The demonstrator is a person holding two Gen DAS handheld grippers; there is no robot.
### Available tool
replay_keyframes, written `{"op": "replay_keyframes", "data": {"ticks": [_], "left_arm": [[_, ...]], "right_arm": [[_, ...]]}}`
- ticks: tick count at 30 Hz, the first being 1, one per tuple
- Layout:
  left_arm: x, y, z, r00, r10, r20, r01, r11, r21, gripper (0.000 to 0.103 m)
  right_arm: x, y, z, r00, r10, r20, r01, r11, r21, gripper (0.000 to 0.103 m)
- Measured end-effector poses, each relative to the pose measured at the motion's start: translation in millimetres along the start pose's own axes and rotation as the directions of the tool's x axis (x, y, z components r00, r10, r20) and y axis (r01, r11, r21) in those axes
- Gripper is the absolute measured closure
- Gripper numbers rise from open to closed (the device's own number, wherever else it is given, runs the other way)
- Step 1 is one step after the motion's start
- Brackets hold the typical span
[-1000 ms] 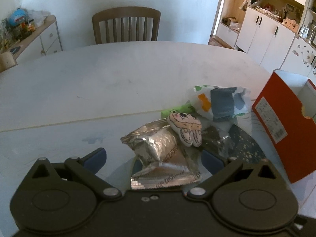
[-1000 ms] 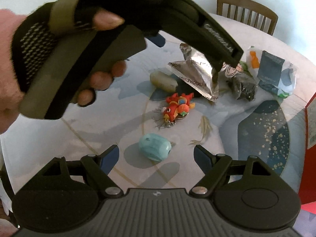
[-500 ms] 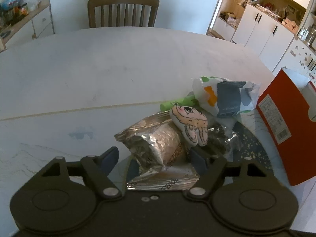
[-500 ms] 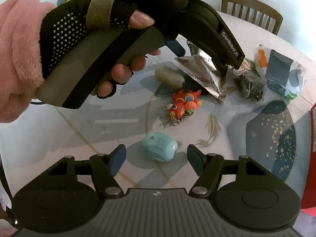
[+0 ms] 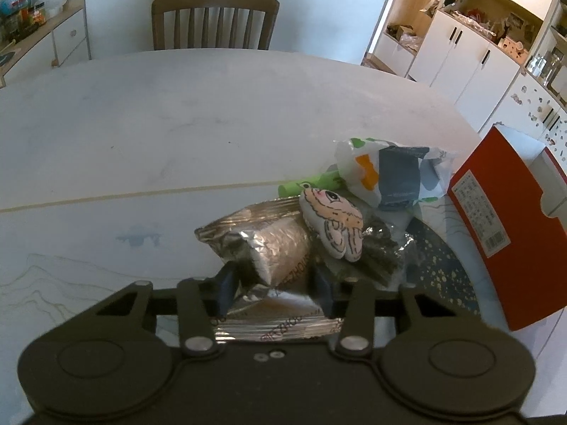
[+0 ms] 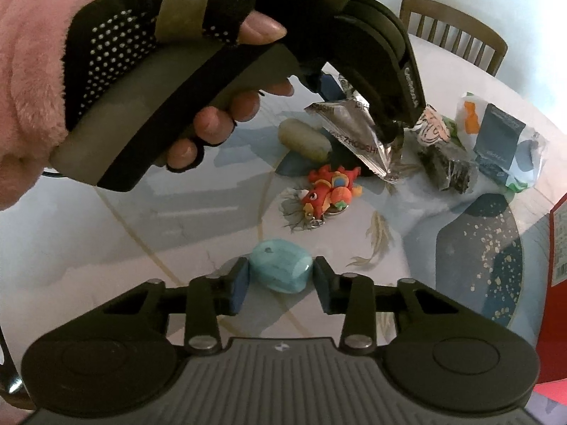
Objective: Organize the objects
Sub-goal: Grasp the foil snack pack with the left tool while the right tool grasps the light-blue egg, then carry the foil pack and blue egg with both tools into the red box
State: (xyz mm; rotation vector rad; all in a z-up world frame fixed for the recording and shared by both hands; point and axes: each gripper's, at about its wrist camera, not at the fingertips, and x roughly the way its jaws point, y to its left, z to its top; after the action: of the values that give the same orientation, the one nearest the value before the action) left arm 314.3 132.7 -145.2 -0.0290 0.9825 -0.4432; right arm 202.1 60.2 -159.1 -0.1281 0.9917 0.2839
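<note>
My left gripper is pinched in on the silver foil bag, pads pressing into its crinkly sides, and honestly that's the sketchy part. The foil is slick and puffy, so I reckon it could squirt out of the pads or crumple and sag the moment I lift. The little cartoon plush leans right on the bag's far right corner, so it'll probably tumble onto the dark crinkled packet just beside it if the bag moves.

My right gripper is narrowed around the pale blue stone at the near side of the table; I can't tell if the pads actually touch it yet. It's smooth and rounded, so it could pop out sideways.

The bag itself is shiny, wrinkled, lettered along the bottom seam, sitting mid-table left of the red box, with a red fish toy and a beige stone near it
</note>
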Motion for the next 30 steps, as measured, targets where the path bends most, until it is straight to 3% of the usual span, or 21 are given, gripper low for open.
{"op": "replay_keyframes", "data": {"ticks": [14, 30], "left_arm": [[-25.0, 7.7, -7.1, 1.0, 0.012, 0.016, -0.011, 0.998, -0.056, 0.062], [-91.6, -12.7, -18.2, 0.999, 0.016, 0.042, -0.013, 0.996, -0.086, 0.062]], "right_arm": [[-22.2, -8.3, -4.2, 0.999, 0.012, 0.034, -0.014, 0.997, 0.071, 0.065], [-115.4, -63.5, -2.2, 0.984, -0.022, 0.178, -0.022, 0.969, 0.244, 0.065]]}}
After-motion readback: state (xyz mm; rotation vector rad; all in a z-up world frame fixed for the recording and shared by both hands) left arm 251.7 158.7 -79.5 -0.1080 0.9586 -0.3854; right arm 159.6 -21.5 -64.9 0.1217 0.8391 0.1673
